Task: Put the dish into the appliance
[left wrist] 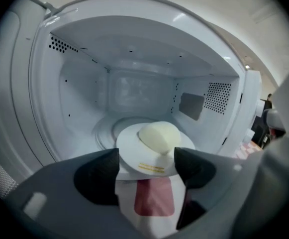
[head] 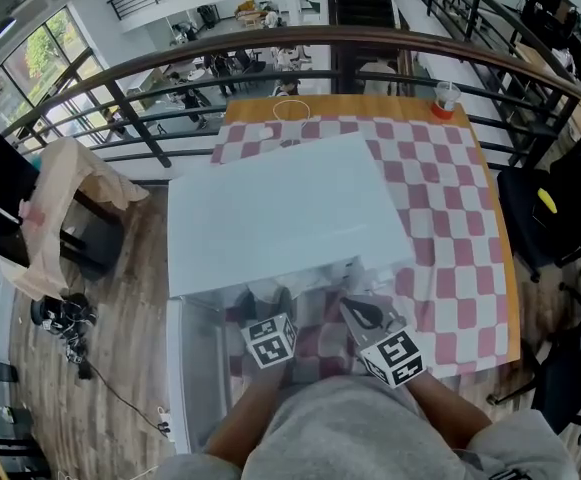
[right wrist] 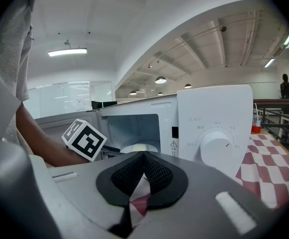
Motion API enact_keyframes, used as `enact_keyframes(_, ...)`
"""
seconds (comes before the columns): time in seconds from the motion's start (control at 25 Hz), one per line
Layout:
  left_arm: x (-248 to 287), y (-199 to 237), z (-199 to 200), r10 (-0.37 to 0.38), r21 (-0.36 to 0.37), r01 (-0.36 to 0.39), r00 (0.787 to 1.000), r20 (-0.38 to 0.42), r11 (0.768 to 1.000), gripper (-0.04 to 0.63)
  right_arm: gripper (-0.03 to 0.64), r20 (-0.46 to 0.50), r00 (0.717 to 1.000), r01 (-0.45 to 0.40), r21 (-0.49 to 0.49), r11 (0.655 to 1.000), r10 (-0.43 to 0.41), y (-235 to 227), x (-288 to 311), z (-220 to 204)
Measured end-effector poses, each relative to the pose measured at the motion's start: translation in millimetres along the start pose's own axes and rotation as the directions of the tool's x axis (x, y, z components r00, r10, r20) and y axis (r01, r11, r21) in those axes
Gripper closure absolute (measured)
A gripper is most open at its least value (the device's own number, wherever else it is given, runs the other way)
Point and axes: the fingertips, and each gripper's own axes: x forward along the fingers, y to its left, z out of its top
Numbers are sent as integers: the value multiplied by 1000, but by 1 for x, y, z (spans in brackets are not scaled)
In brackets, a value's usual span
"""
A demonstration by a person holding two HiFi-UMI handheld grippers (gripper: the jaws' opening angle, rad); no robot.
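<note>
Table (head: 370, 106) w/ checked cloth (head: 450, 228): microwave (head: 280, 208) on it, cup (head: 446, 98) far edge.

You wear a grey shirt (head: 360, 428) with short sleeves. Your left gripper (left wrist: 146, 171) and right gripper (right wrist: 144, 169) have smooth grey shells and black pads (right wrist: 159, 173) with a fine mesh texture. Each carries a white cube (head: 270, 340) printed with black square markers.

Head view: steeply down onto white box-shaped microwave (head: 280, 208), near. Left gripper view: close, straight into open white cavity (left wrist: 134, 83). Right gripper view: low, outside, toward white control panel (right wrist: 214, 128); same cavity shared.
</note>
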Motion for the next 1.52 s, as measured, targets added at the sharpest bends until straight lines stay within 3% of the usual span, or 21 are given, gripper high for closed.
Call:
enact_keyframes(0.16, -11, -1, 4, -12, -15, 12, 1000, 16, 1000, 245, 620, 2, 1000, 0, 12, 1000, 0, 1, 1, -2)
enact_keyframes(0.36, -23, -19, -3, -42, -51, 43, 999, 15, 998, 165, 620, -6, 1000, 15, 23, 1000, -15, -8, -1, -6)
enact_keyframes(0.56, -9, -39, -2, -35, 4, 35, 999, 14, 999, 127, 620, 4, 1000, 23, 21, 1000, -24, -12, 0, -4)
enact_keyframes(0.72, 1, -36, -2, 17, 30, -17, 1000, 1, 999, 127, 620, -3, 999, 35, 26, 999, -35, -15, -5, -7)
enact_keyframes(0.88, 12, -20, -4, 58, -1, -58, 998, -39, 998, 128, 620, -9, 999, 36, 27, 999, -36, -14, -5, -10)
enact_keyframes(1.52, 50, 1, 30, 87, 71, -82, 994, -68, 994, 140, 620, -17, 999, 50, 38, 998, -50, -16, -6, -13)
